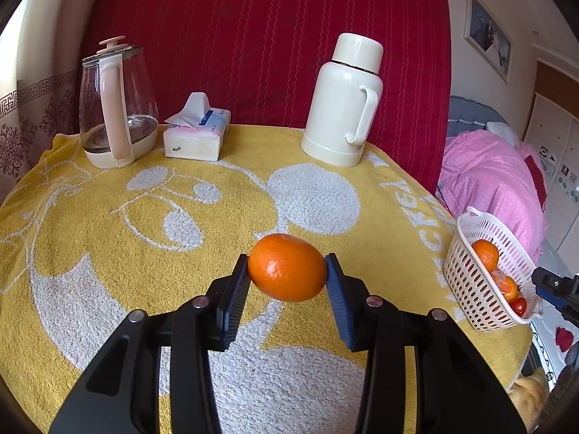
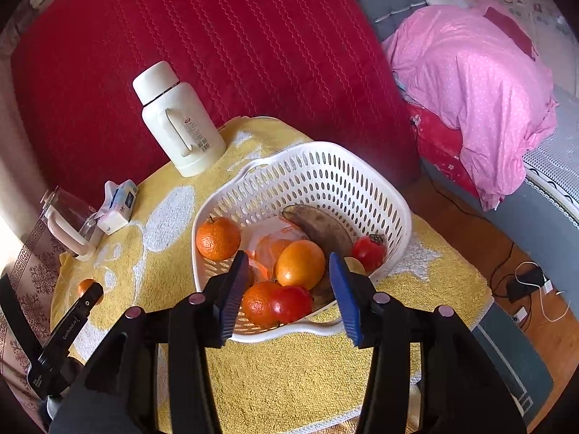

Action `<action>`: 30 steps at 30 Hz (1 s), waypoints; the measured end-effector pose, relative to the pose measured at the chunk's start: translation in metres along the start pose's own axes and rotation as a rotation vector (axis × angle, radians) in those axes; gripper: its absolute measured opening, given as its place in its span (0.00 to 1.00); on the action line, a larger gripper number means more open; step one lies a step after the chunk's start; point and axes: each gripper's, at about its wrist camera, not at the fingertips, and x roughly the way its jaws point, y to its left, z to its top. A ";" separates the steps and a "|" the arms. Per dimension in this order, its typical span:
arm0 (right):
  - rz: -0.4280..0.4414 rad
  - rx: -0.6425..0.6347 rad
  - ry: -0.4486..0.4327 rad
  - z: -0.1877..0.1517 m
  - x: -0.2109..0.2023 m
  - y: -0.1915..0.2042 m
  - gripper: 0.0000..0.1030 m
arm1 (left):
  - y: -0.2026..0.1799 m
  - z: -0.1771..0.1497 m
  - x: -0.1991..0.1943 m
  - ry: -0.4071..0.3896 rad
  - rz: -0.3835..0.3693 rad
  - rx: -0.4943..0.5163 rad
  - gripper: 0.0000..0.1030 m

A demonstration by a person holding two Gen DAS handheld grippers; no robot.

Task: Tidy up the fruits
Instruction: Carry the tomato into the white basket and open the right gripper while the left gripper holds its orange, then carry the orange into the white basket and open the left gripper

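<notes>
Left gripper point(image 1: 287, 271): clamped on an orange point(image 1: 287, 267), a blue pad pressing each end of it; the fruit is lifted clear of the yellow towel point(image 1: 108, 289) and sits at the centre of the left wrist view.

Right gripper point(image 2: 289, 282): jaws parted with nothing between the pads, poised over the near rim of the basket point(image 2: 362, 181). No earlier view to compare, so only the gap is told.

Basket: white, perforated plastic, standing on the towel at the table's right edge — at 3 o'clock from the held orange in the left wrist view.

Fruit in the basket, right wrist view: one orange point(image 2: 218, 237) at 9 o'clock against the wall; a smoother orange point(image 2: 300, 264) in the middle; another orange point(image 2: 258, 303) at 6 o'clock, touching a red tomato-like fruit point(image 2: 291, 303) just beside it; a browned banana point(image 2: 322, 228) lying from 12 toward 3 o'clock; a second red fruit point(image 2: 369, 251) at 3 o'clock; a crumpled plastic bag point(image 2: 269, 242) under the pile.

Back of the table, left wrist view: a glass kettle point(image 1: 115, 108) with a pink handle at 10 o'clock, a tissue pack point(image 1: 197, 133) at 11 o'clock, a cream thermos point(image 1: 343, 101) at 1 o'clock — all upright or flat on the towel, well apart from the held orange.

Behind: a red quilted cover point(image 1: 271, 36).
</notes>
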 end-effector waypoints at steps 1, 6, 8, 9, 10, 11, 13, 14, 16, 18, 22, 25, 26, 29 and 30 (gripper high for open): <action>-0.005 -0.001 -0.008 0.000 -0.002 0.000 0.47 | 0.000 0.000 0.000 -0.001 -0.001 0.001 0.41; -0.042 -0.025 -0.058 -0.002 -0.011 0.000 0.47 | -0.004 -0.001 -0.002 -0.005 -0.017 0.011 0.41; -0.054 -0.030 -0.076 -0.003 -0.014 -0.002 0.52 | -0.006 -0.002 -0.003 -0.010 -0.025 0.019 0.41; -0.061 -0.033 -0.086 -0.004 -0.016 -0.002 0.53 | -0.007 -0.002 -0.004 -0.011 -0.027 0.025 0.41; -0.068 -0.037 -0.094 -0.005 -0.017 -0.003 0.54 | -0.009 -0.002 -0.004 -0.013 -0.026 0.031 0.41; -0.074 -0.042 -0.101 -0.007 -0.019 -0.004 0.54 | -0.010 -0.003 -0.004 -0.014 -0.024 0.037 0.41; -0.090 -0.058 -0.120 -0.010 -0.023 -0.006 0.56 | -0.011 -0.005 -0.003 -0.012 -0.018 0.046 0.41; -0.097 -0.067 -0.130 -0.012 -0.026 -0.006 0.59 | -0.012 -0.005 -0.003 -0.013 -0.014 0.050 0.41; -0.110 -0.089 -0.152 -0.017 -0.031 -0.008 0.64 | -0.012 -0.006 -0.004 -0.014 -0.002 0.055 0.41; -0.117 -0.105 -0.167 -0.020 -0.036 -0.011 0.66 | -0.012 -0.006 -0.006 -0.010 0.004 0.051 0.41; -0.108 -0.120 -0.155 -0.026 -0.037 -0.018 0.70 | -0.011 -0.008 -0.011 0.007 -0.010 0.026 0.41; -0.093 -0.132 -0.133 -0.032 -0.035 -0.023 0.71 | -0.018 -0.011 -0.016 0.023 -0.035 0.015 0.41; -0.085 -0.136 -0.124 -0.034 -0.034 -0.023 0.71 | -0.022 -0.012 -0.017 0.030 -0.047 0.013 0.41; -0.062 -0.159 -0.109 -0.042 -0.032 -0.022 0.71 | -0.040 -0.014 -0.020 0.047 -0.082 0.023 0.41; -0.057 -0.167 -0.113 -0.045 -0.033 -0.022 0.71 | -0.048 -0.014 -0.020 0.051 -0.095 0.029 0.41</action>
